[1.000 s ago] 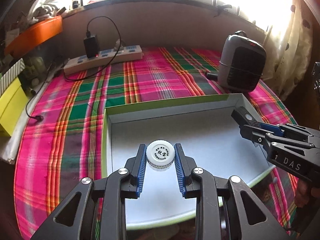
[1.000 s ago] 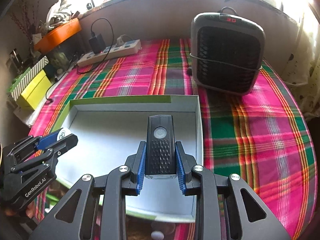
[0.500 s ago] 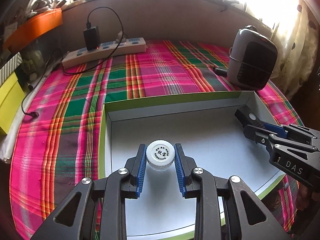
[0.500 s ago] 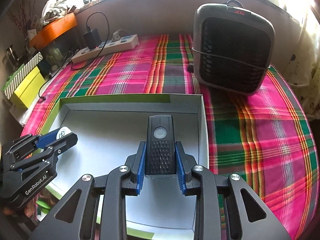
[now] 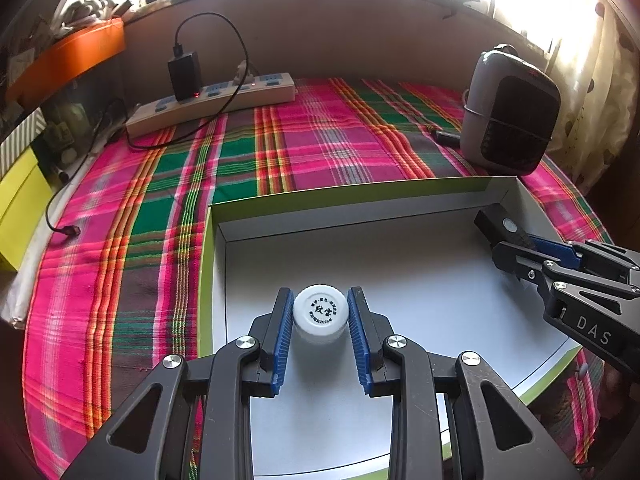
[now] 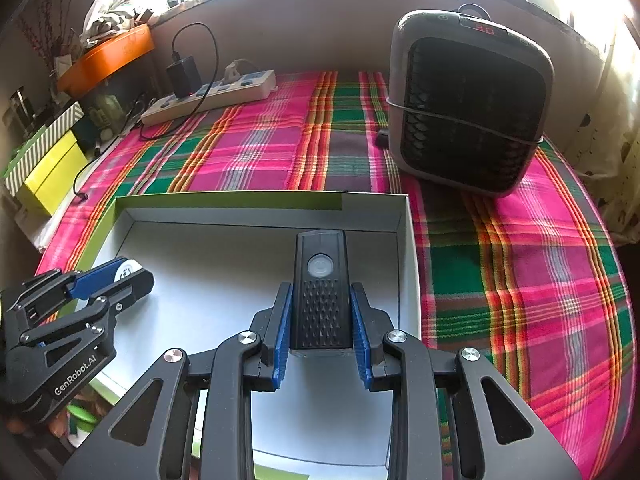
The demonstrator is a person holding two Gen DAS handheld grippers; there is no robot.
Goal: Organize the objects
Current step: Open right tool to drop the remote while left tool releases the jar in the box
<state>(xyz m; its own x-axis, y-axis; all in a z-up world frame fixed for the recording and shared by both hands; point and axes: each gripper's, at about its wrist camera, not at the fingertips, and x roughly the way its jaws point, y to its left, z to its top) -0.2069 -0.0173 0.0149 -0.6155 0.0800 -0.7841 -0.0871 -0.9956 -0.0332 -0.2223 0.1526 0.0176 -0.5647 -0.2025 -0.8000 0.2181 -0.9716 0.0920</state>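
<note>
We are midway through the tidying, with both items carried over the shallow white box that fills the lower centre of each frame and neither yet set down. Our left tongs are clenched on a small white bottle, its printed cap facing the camera, held above the box floor toward the box's left side. Our right tongs are clamped on a black rectangular device with a round button, poised near the box's right wall; in the left view it shows at the right edge of the frame. As far as we can see, the box floor is otherwise bare, so we judge that no item has been placed there yet. What remains, in our reading, is lowering each piece to the floor and letting go. At the top of the frames, on the plaid cloth over the tabletop, stand a grey heater and a power strip, neither in our grip.
</note>
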